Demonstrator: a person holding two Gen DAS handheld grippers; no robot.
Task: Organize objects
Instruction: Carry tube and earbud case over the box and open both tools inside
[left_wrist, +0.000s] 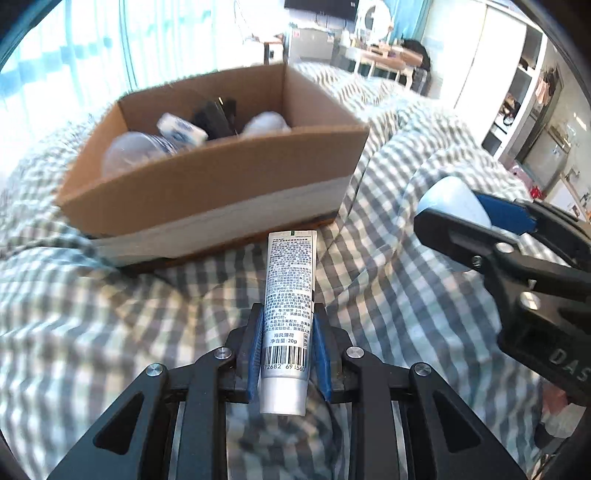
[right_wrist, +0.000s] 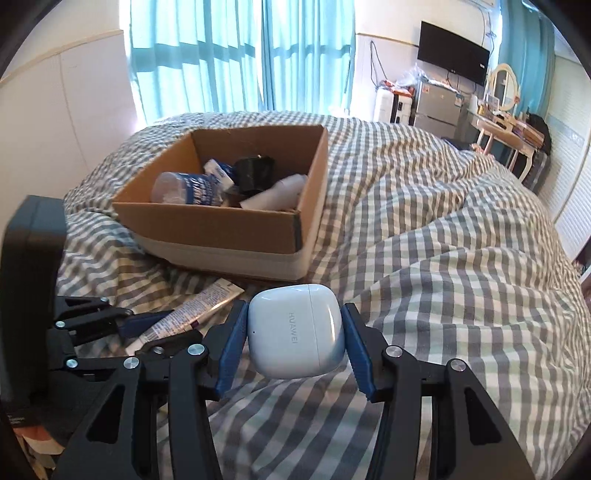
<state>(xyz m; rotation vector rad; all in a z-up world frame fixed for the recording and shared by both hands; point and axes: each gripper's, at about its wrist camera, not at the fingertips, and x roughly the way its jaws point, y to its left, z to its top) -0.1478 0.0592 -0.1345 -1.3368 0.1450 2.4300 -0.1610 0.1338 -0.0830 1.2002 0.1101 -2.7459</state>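
Blue pads of the left gripper (left_wrist: 287, 347) are clamped on a silver tube (left_wrist: 289, 306), which points forward, level, above the checked bedcover (left_wrist: 110, 317), its crimped end toward the cardboard box (left_wrist: 207, 184). Just to its right, the right gripper (right_wrist: 293, 341) pinches a white earbud case (right_wrist: 293, 334) by its two sides, held level over the bedcover as well. Both tools aim at the box, which sits on the bed just beyond, already holding a clear bottle (right_wrist: 184, 188), a small white packet (left_wrist: 181, 128) and a black item (right_wrist: 255, 171).
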